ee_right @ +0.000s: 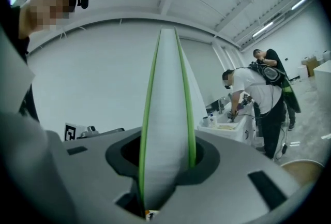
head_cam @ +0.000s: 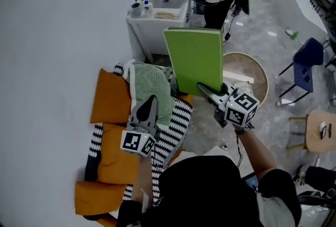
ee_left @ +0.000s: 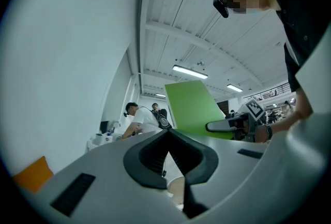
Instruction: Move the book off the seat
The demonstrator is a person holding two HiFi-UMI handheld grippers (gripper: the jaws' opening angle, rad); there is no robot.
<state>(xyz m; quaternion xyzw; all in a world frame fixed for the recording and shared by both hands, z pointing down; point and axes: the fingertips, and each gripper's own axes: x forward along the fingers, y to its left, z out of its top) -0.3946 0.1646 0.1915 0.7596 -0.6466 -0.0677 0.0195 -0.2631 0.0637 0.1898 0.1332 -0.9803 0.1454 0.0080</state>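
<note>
**Current step.** The book (head_cam: pixel 195 58) is clamped in the right gripper (head_cam: pixel 206 89). In the right gripper view the jaws are closed on the lower edge of the book (ee_right: pixel 168 114), with the page block facing the camera between two green covers. The book stands near upright, at 12 o'clock from the gripper and apart from the seat (head_cam: pixel 110 97), which lies at 9 o'clock from it. Judged stage: transfer, with the book lifted clear and not yet set down.

**Left gripper.** The left gripper (head_cam: pixel 148 105) hovers over the green knit blanket (head_cam: pixel 152 87) on the seat. In the left gripper view its jaw tips meet with nothing between them.

**Next move.** Choose a set-down place away from the seat, lower the book flat, then part the right jaws. A round beige object (head_cam: pixel 252 71) lies at 3 o'clock from the book. Whether it is a table top or a tub cannot be told.

**Limits of view.**
- The book hides part of the round object and the floor behind it.
- The person's torso covers the near end of the seat.
- Cushions cover the seat surface.
</note>
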